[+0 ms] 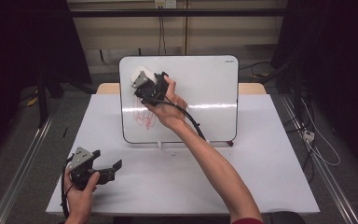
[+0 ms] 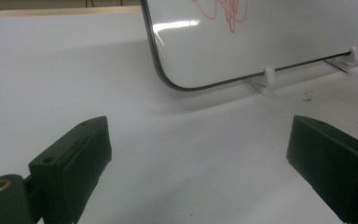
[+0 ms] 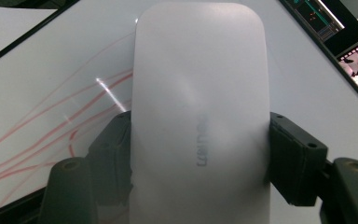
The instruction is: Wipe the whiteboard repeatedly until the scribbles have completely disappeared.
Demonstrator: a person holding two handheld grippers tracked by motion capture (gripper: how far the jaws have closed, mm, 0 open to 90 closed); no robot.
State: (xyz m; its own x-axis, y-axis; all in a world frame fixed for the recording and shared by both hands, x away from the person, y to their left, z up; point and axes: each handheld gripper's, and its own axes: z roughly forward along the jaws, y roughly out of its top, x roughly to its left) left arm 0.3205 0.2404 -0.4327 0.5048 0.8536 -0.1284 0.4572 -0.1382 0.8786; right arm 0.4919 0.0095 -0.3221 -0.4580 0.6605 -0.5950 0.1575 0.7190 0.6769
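Currently we've got the right tool (image 1: 145,84) clamped on the white eraser (image 3: 200,116), held flat against the whiteboard (image 1: 205,93) above the red scribble (image 1: 144,120) to wipe it, left tool (image 1: 103,171) open, idle over the tabletop (image 1: 261,177).

light: dim room, bright table (image 1: 261,154) | glare: whiteboard (image 1: 205,84) streak | focus: eraser (image 3: 200,116) perhaps slightly blurred

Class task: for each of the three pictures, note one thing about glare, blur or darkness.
High view: a bright glare band crosses the whiteboard; the room around is dark. Left gripper view: a glare spot near the board's corner, jaws slightly soft. Right gripper view: the white eraser is close and blurred, with a small glint beside it.
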